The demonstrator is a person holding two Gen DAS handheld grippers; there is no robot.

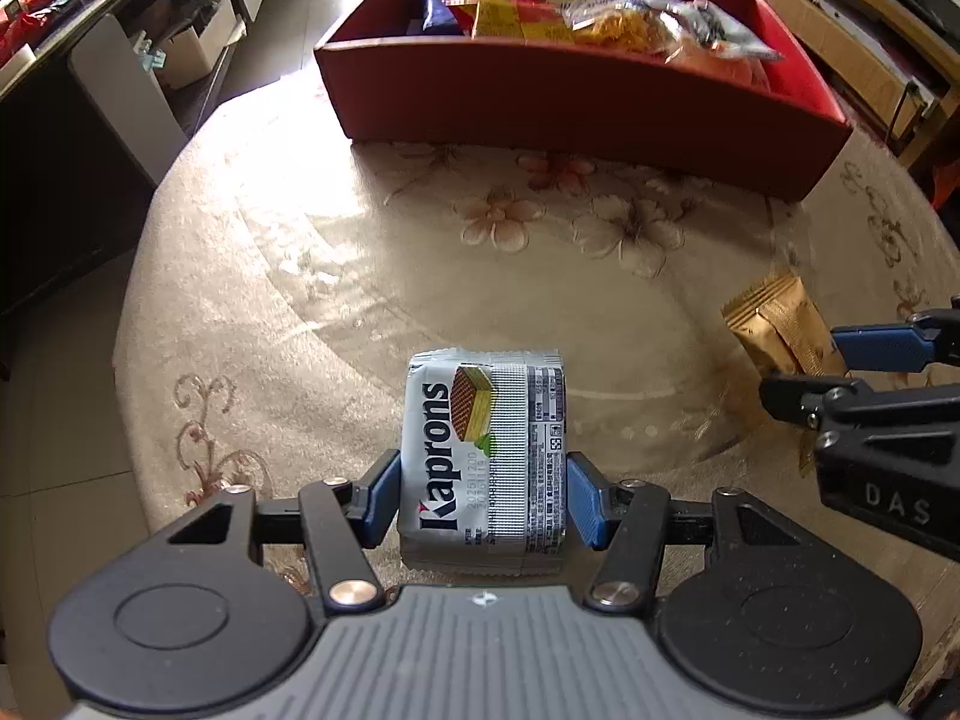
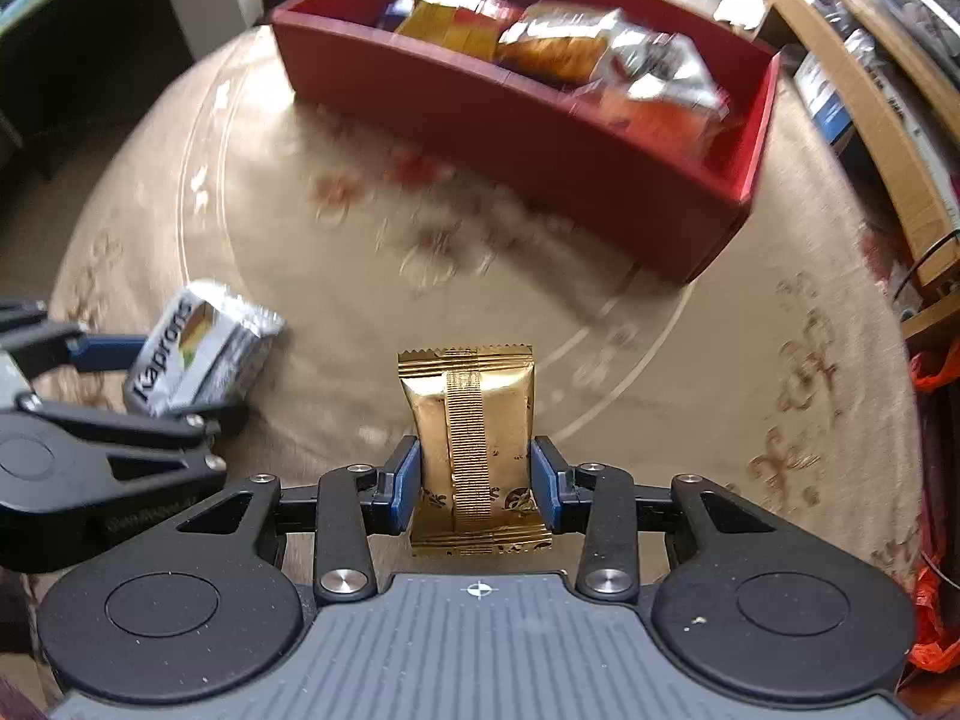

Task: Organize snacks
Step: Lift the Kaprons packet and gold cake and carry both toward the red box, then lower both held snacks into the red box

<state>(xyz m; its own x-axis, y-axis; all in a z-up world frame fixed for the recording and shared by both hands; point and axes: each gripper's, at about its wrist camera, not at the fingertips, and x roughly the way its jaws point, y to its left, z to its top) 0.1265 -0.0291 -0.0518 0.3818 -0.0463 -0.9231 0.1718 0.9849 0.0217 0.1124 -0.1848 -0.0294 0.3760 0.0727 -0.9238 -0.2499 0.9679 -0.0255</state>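
My left gripper (image 1: 483, 495) is shut on a silver Kaprons wafer pack (image 1: 486, 450), its blue pads pressing both sides of the pack. My right gripper (image 2: 474, 489) is shut on a gold foil snack packet (image 2: 474, 438), held upright between the blue pads. Each view catches the other tool too: the right gripper (image 1: 840, 369) with the gold packet (image 1: 774, 324) at the right edge, and the left gripper (image 2: 150, 384) with the Kaprons pack (image 2: 198, 354) at the left. Farther back on the table stands a red box (image 1: 576, 102) (image 2: 540, 138) that holds several snack bags.
A round table with a beige floral cloth (image 1: 336, 276) (image 2: 360, 252) carries everything. Shelves and boxes (image 1: 120, 48) stand off to the left, wooden shelving (image 2: 870, 108) to the right. An orange plastic bag (image 2: 936, 600) hangs by the table's right edge.
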